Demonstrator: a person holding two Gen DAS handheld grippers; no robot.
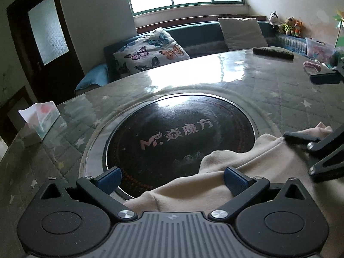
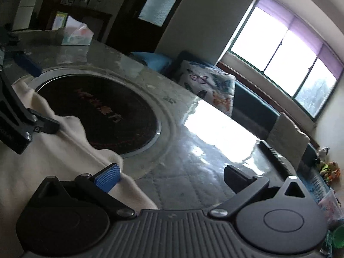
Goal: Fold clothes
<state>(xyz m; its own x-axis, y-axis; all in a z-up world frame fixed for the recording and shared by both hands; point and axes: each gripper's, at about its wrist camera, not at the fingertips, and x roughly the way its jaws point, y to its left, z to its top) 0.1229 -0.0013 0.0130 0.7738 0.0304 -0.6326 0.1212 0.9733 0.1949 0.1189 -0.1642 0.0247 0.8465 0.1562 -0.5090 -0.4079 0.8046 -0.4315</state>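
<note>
**Both grippers wide over the cream garment, no grasp yet**

Garment (image 1: 247,167): cream, soft, fleece-like. Lies bunched on the near side of the table (image 1: 279,90), its far edge rumpled and lapping over the rim of the dark round hotplate (image 1: 178,133) set in the table's middle. Not flat; no clear fold line visible.

Left gripper (image 1: 172,179): jaws wide apart. The right pad (image 1: 236,182) sits over or against the cloth; the left pad (image 1: 110,178) is over the hotplate rim, off the cloth. Nothing held.

Right gripper (image 2: 172,177): jaws wide apart. Its left pad (image 2: 108,177) is at the cloth's edge; its right finger (image 2: 238,177) is over bare table. Nothing held. Whether either pad actually touches the fabric I cannot tell.

Task judged at an early stage: garment not yet spread or folded.

Risks from here:
- Each gripper straddles the cloth edge with only one pad near fabric. Closing as positioned may pinch nothing, or only a thin lip that slips out on lift.
- Thick, bunched fabric: a grasp may take several layers, so the fold drags a lump.
- Glossy table cover: cloth may slide rather than hold when pulled.
- The grippers are near each other; crossing paths could collide them.
- Remote (image 1: 273,52) and tissue box (image 1: 40,120) stand well apart from the garment; low concern.
</note>
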